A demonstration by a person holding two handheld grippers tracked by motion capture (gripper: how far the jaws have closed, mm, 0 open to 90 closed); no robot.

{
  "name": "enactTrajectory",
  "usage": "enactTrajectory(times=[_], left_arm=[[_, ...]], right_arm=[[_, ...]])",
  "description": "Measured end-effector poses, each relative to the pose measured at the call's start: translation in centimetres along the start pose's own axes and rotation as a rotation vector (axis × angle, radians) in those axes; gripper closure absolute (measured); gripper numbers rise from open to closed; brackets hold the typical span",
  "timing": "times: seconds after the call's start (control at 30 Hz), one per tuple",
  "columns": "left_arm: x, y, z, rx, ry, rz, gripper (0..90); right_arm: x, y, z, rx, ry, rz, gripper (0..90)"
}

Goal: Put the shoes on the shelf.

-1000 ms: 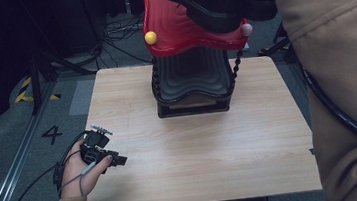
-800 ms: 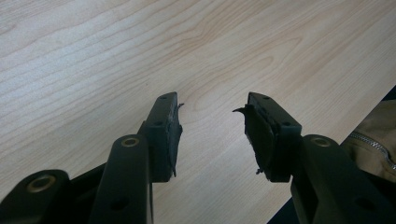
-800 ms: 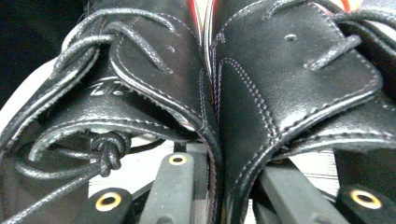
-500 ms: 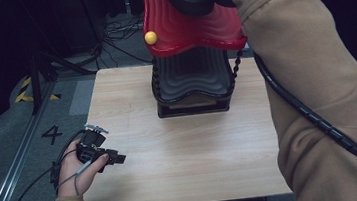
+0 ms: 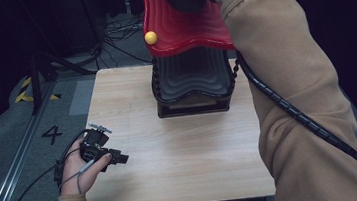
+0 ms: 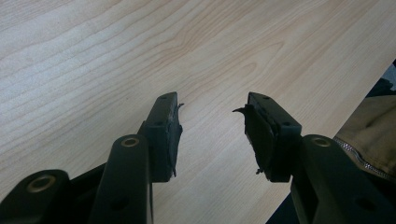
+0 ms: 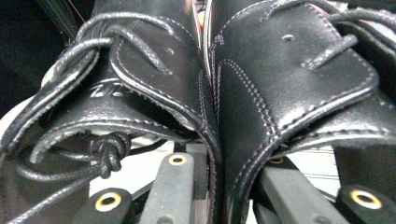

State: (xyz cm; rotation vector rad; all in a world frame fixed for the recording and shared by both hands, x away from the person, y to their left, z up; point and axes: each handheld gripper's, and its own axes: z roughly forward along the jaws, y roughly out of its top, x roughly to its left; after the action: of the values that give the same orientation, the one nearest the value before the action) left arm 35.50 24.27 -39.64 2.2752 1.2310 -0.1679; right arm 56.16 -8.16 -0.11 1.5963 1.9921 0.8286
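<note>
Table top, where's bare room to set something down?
The table is bare across its near half, between the left tool and the right sleeve, and left of the rack. The far middle is crowded by the rack.

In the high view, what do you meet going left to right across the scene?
Number 4 floor marking → left gripper in the person's hand → black ribbed stand under the red wavy shelf → tan sleeve.
</note>
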Motion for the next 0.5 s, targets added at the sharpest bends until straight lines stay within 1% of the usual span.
enactTrajectory(times=[0.07,0.1,0.17,0.2,0.23,0.3,0.33,0.37,0.5], left_arm=[[0.2,-0.2,-0.1,-0.002,0.004,-0.008,55.2],[0.3,-0.2,-0.1,-0.006,0.002,-0.015,55.3],[0.4,-0.3,-0.2,-0.008,0.007,-0.010,55.3],[0.3,-0.3,-0.2,-0.010,0.005,-0.013,55.4],[0.3,-0.3,-0.2,-0.010,0.005,-0.013,55.4],[0.1,-0.2,-0.2,-0.008,0.004,-0.008,55.3],[0.0,-0.1,-0.2,-0.005,0.001,-0.008,55.0],[0.0,-0.1,-0.2,-0.002,0.008,-0.001,54.7],[-0.2,-0.2,-0.3,-0.007,0.004,-0.007,54.7]], right_arm=[[-0.3,-0.2,0.8,0.000,-0.006,0.012,81.4],[-0.4,-0.5,1.3,0.001,-0.016,0.012,81.4],[-0.4,-0.8,1.8,-0.006,-0.033,0.005,81.4],[-0.4,-1.0,2.0,-0.011,-0.045,0.001,81.3],[-0.4,-1.0,2.0,-0.011,-0.045,0.001,81.3],[0.0,-1.2,2.2,-0.012,-0.060,-0.005,81.0],[0.1,-1.3,2.2,-0.011,-0.057,-0.005,81.0],[0.1,-1.3,2.2,-0.011,-0.056,0.001,80.9],[0.3,-1.8,3.1,0.012,-0.043,0.034,80.5]])
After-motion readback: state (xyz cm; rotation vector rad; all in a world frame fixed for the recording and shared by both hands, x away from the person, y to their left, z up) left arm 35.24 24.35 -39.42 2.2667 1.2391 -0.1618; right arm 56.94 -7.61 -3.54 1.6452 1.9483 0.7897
